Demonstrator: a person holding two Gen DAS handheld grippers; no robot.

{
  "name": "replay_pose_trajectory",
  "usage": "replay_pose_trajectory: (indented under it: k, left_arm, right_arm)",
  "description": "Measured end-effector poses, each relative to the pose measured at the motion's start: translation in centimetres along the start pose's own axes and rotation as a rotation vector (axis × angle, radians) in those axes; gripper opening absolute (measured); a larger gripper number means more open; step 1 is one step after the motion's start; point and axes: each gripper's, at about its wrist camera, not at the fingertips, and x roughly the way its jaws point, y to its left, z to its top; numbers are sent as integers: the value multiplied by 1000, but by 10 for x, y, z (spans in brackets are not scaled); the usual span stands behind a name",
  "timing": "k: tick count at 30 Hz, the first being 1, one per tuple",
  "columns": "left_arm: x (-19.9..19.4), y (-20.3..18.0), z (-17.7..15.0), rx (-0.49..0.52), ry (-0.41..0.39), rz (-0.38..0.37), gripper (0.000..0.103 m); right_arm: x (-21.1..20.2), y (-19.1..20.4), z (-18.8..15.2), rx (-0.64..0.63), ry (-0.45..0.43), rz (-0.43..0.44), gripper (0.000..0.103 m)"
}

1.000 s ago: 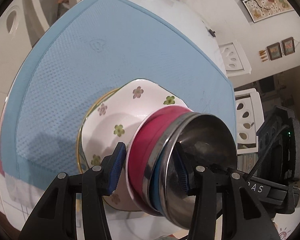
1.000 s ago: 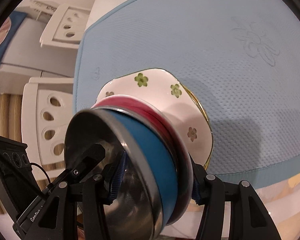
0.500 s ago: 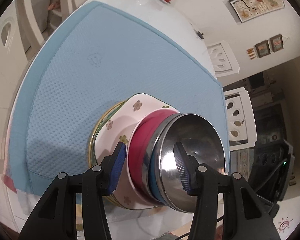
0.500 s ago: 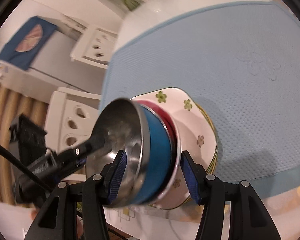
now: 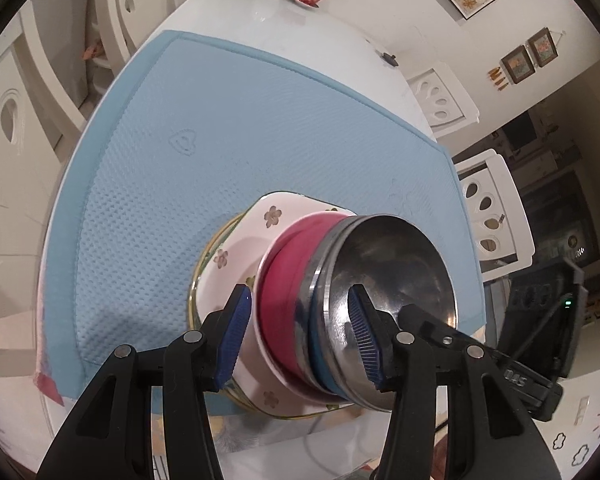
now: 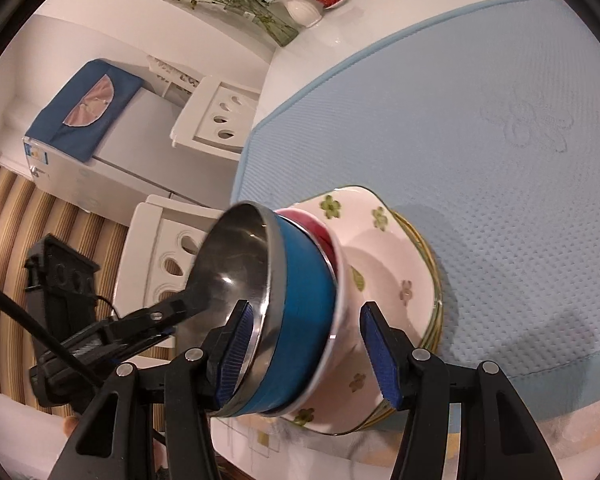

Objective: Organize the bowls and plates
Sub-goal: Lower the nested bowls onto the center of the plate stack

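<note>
Resting near the front edge of the blue mat (image 5: 228,152) on the white counter (image 5: 300,28), a stack held a floral plate (image 5: 236,264), a pink bowl (image 5: 288,276) and a steel-lined blue bowl (image 6: 304,304) on top. The left claw (image 5: 300,340) and right claw (image 6: 312,352) each stood open, straddling the nested bowls without a visible pinch.

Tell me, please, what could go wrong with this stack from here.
Left gripper and right gripper each have one finger inside the steel bowl; pulling unevenly could tip it off the pink bowl.
The flowered plate sits at the near edge of the blue mat, so a shove could slide it off.
</note>
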Motion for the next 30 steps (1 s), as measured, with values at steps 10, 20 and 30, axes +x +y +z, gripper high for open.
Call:
replay_pose_trajectory:
  k: [10, 20, 30]
  left_arm:
    - [-28, -11, -3, -4, -93, 29, 48]
    - [-84, -74, -25, 108, -271, 152, 66]
    - [-134, -122, -46, 133, -436, 347, 66]
  right_arm:
    - [-15, 22, 2, -24, 9, -26, 55]
    - [-76, 119, 4, -294, -61, -383, 60]
    - [-115, 141, -14, -348, -132, -568, 60]
